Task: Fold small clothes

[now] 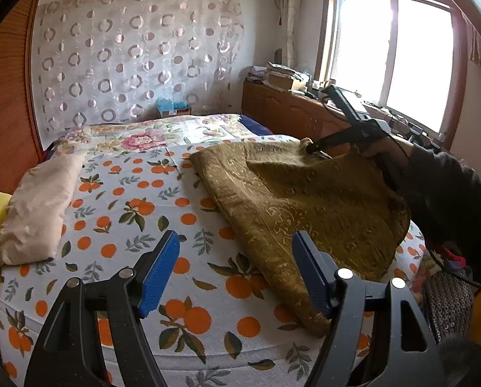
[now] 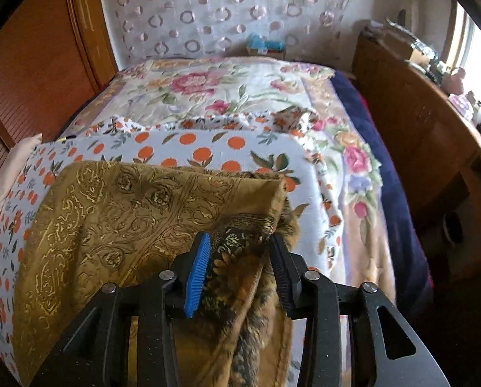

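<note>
Cloth (image 2: 143,213) bunched between right tool (image 2: 240,258) pads, on bedsheet (image 2: 208,148)

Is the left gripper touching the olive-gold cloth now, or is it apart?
Cannot tell. In the left wrist view the left gripper is open; its right finger overlaps the olive-gold cloth, without plain contact.

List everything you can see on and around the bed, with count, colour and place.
garment: one, olive-gold patterned, on bed's right side
bedsheet: one, white with oranges, covering near bed
quilt: one, pink floral, far end of bed
pillow: one, beige, left edge
cabinet: one, brown wood, under window
window: one, bright, right wall
left gripper: fingers apart, empty, above sheet
right gripper: fingers around bunched garment edge
sleeve: one, dark, right
</note>
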`<state>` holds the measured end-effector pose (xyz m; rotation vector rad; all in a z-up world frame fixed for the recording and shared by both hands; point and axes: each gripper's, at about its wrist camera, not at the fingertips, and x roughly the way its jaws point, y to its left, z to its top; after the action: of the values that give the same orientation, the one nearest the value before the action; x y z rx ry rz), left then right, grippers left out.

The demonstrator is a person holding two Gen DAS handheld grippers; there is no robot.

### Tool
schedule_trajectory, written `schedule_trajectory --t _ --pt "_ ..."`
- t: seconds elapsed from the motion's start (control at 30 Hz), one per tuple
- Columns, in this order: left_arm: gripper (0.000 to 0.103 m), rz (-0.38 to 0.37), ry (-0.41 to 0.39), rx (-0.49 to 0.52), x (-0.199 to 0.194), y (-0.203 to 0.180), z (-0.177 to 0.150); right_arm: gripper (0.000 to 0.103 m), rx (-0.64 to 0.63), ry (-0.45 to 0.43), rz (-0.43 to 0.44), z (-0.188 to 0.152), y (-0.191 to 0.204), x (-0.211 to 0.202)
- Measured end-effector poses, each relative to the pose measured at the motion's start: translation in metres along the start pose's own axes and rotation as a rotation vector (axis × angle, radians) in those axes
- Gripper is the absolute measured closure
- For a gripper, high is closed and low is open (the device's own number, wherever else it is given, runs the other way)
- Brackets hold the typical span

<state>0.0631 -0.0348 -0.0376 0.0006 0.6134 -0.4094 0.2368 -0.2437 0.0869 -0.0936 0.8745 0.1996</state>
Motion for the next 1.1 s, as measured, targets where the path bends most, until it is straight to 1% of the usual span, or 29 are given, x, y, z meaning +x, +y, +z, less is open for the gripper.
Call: schedule_trajectory --t 0.03,0.07,0.13,0.23,0.3,0.33,0.4,0.53,0.6,0.63,0.67,0.73,0.8,0.9,1.0,1.1 --pt "0.03 -0.002 0.004 0.002 0.001 -0.001 -0.001 0.091 -0.025 0.012 -0.001 0.002 0.002 0.003" --pt "0.03 -0.006 0.01 0.003 0.002 -0.002 -0.003 0.095 -0.057 0.009 -0.007 0.004 0.005 0.003" --pt "0.03 -0.014 0.019 0.006 0.004 -0.004 -0.006 0.099 -0.11 -0.018 -0.034 0.009 0.008 -0.003" --pt "0.03 -0.025 0.03 0.008 0.007 -0.008 -0.009 0.1 -0.111 -0.075 -0.077 0.017 0.001 -0.018" --pt "0.03 -0.033 0.037 0.015 0.009 -0.012 -0.011 0.1 -0.052 -0.12 -0.132 0.022 -0.011 -0.026" --pt "0.03 -0.034 0.04 0.018 0.01 -0.013 -0.011 0.1 -0.02 -0.13 -0.145 0.023 -0.019 -0.028" --pt "0.03 -0.036 0.046 0.023 0.011 -0.015 -0.011 0.1 0.012 -0.133 -0.141 0.022 -0.029 -0.029" --pt "0.03 -0.038 0.052 0.027 0.012 -0.018 -0.012 0.095 -0.014 -0.137 -0.138 0.012 -0.032 -0.038" --pt "0.03 -0.045 0.058 0.024 0.014 -0.019 -0.013 0.085 -0.034 -0.157 -0.12 -0.002 -0.027 -0.051" --pt "0.03 -0.046 0.062 0.024 0.016 -0.02 -0.014 0.074 -0.041 -0.168 -0.112 -0.009 -0.021 -0.056" --pt "0.03 -0.048 0.069 0.025 0.017 -0.021 -0.015 0.067 -0.046 -0.182 -0.096 -0.018 -0.017 -0.062" --pt "0.03 -0.052 0.079 0.029 0.02 -0.023 -0.016 0.066 -0.058 -0.2 -0.057 -0.041 -0.009 -0.075" --pt "0.03 -0.057 0.09 0.034 0.024 -0.026 -0.017 0.066 -0.081 -0.198 -0.025 -0.064 -0.004 -0.081" --pt "0.03 -0.064 0.107 0.036 0.027 -0.03 -0.019 0.066 -0.099 -0.202 -0.012 -0.092 -0.003 -0.088" --pt "0.03 -0.067 0.112 0.043 0.028 -0.034 -0.02 0.066 -0.106 -0.188 -0.015 -0.107 -0.011 -0.086" --pt "0.03 -0.068 0.115 0.049 0.028 -0.036 -0.02 0.066 -0.093 -0.143 -0.022 -0.115 -0.022 -0.071"
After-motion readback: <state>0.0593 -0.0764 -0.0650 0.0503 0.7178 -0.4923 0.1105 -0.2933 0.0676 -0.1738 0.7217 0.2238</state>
